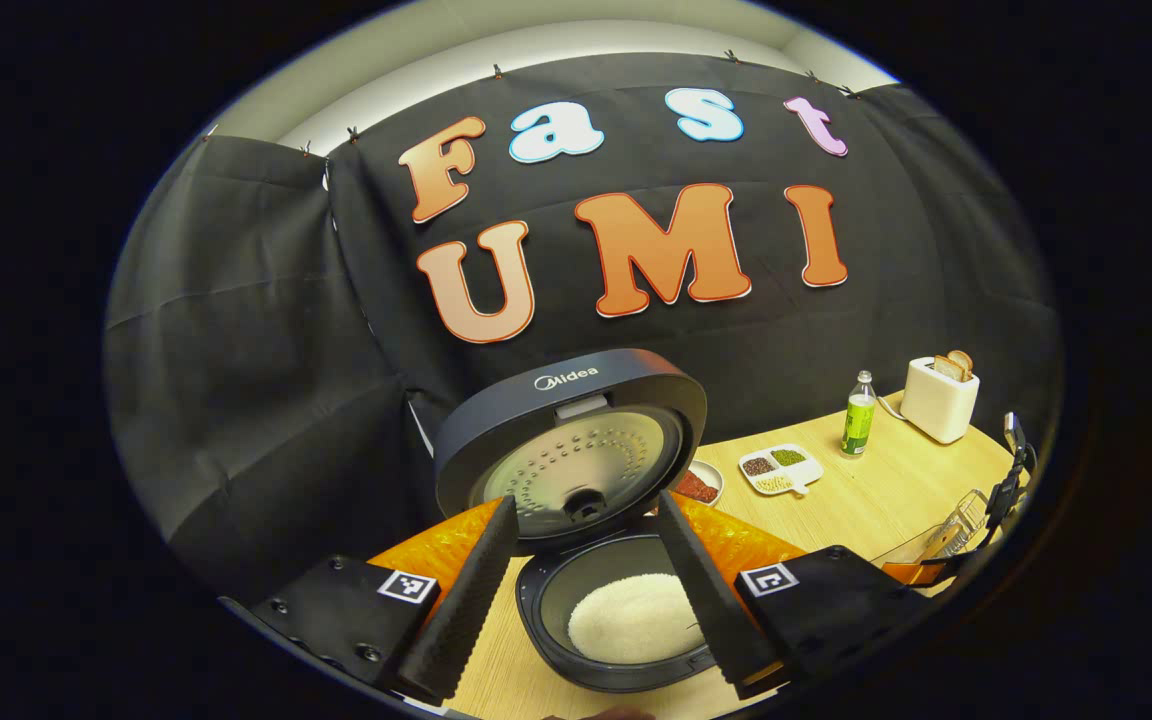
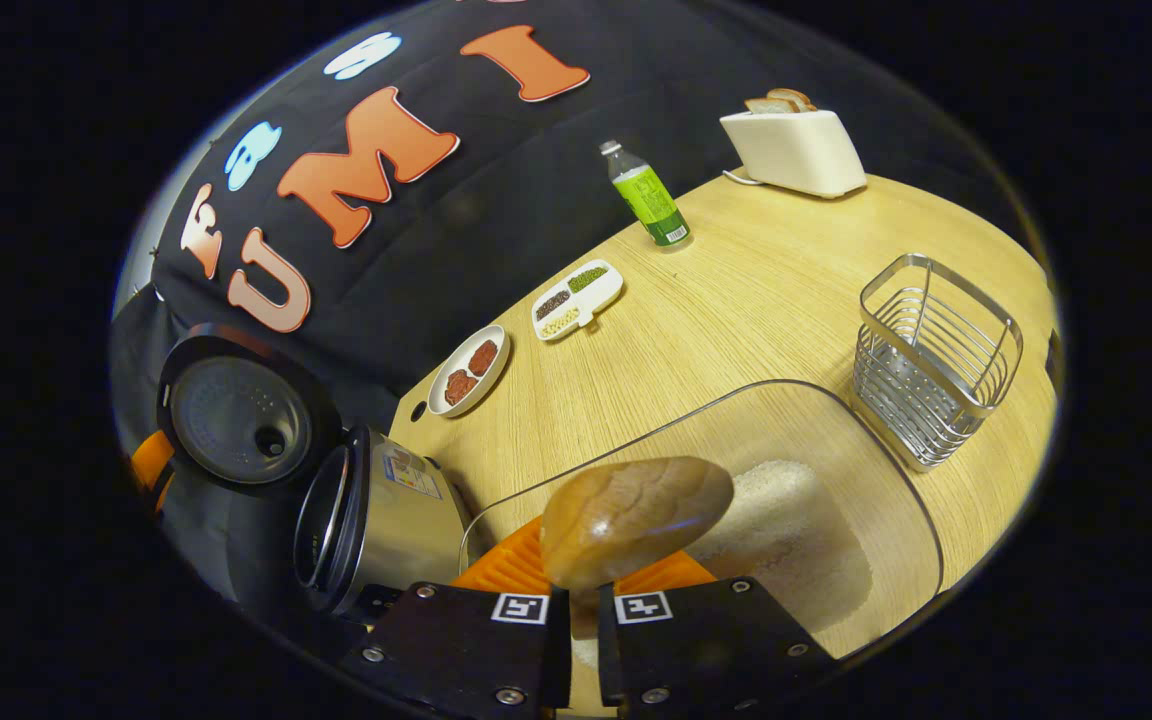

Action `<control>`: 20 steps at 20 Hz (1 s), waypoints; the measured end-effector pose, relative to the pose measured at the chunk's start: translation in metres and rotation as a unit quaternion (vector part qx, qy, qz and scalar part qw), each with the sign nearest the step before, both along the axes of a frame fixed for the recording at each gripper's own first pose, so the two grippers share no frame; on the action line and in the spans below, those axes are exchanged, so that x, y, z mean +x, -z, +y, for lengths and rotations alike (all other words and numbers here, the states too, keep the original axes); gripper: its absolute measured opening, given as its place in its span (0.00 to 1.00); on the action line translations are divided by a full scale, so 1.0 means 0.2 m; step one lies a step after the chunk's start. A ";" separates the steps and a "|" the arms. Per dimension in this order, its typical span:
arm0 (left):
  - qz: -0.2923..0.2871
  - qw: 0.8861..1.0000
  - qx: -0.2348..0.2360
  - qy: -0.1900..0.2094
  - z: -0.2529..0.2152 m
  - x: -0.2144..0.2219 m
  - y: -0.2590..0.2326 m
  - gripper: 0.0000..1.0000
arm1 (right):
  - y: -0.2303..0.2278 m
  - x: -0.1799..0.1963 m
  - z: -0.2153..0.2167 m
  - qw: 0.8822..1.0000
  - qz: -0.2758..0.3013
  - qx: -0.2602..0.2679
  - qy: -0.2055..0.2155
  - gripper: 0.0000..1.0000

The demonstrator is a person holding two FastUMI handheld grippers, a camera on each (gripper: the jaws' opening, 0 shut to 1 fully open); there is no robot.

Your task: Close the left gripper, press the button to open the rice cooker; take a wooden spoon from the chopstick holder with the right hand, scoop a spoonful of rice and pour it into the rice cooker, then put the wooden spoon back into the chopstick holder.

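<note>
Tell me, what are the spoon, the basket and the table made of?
The spoon looks like polished wood: brown grain with a shiny highlight. The basket looks like bare metal wire: thin silvery bars that gleam. The table looks like pale wood or a wood-look laminate: fine straight grain, matte. The pictures cannot settle which.

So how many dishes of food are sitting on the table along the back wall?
2: a round plate nearest the rice cooker, and a divided tray between that plate and the green bottle.
</note>
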State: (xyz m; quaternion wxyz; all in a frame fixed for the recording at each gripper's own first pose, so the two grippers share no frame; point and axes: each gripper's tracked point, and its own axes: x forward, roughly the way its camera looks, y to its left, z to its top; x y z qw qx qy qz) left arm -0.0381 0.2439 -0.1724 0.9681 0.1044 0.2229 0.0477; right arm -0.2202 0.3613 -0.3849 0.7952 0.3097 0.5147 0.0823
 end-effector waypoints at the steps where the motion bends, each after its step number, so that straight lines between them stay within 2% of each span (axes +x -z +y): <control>1: 0.000 1.000 0.003 -0.001 0.00 0.00 -0.01 0.94 | 0.01 0.01 -0.01 1.000 0.010 0.010 0.006 0.11; 5: 0.006 1.000 0.007 -0.011 0.01 0.00 0.01 0.95 | -0.01 0.06 -0.04 0.996 0.036 0.068 0.043 0.10; 9: 0.007 1.000 0.006 -0.024 0.01 0.01 0.01 0.95 | -0.02 0.06 -0.10 0.988 0.069 0.122 0.066 0.10; 14: 0.006 0.999 0.006 -0.038 -0.02 0.01 0.02 0.95 | -0.11 0.10 -0.21 0.975 0.085 0.184 0.087 0.10; 15: 0.005 0.999 0.003 -0.043 -0.03 0.02 0.01 0.95 | -0.14 0.12 -0.24 0.971 0.088 0.201 0.092 0.10; 16: 0.003 0.999 0.001 -0.048 -0.03 0.01 0.01 0.87 | -0.17 0.14 -0.27 0.966 0.091 0.219 0.100 0.10; 17: 0.001 0.999 0.001 -0.051 -0.04 0.02 0.00 0.87 | -0.20 0.17 -0.30 0.959 0.095 0.241 0.112 0.10; 18: -0.002 0.999 0.001 -0.055 -0.05 0.01 0.00 0.95 | -0.25 0.20 -0.32 0.951 0.098 0.265 0.127 0.10; 20: -0.009 0.998 0.002 -0.061 -0.06 0.01 -0.03 0.95 | -0.33 0.27 -0.36 0.933 0.104 0.311 0.149 0.10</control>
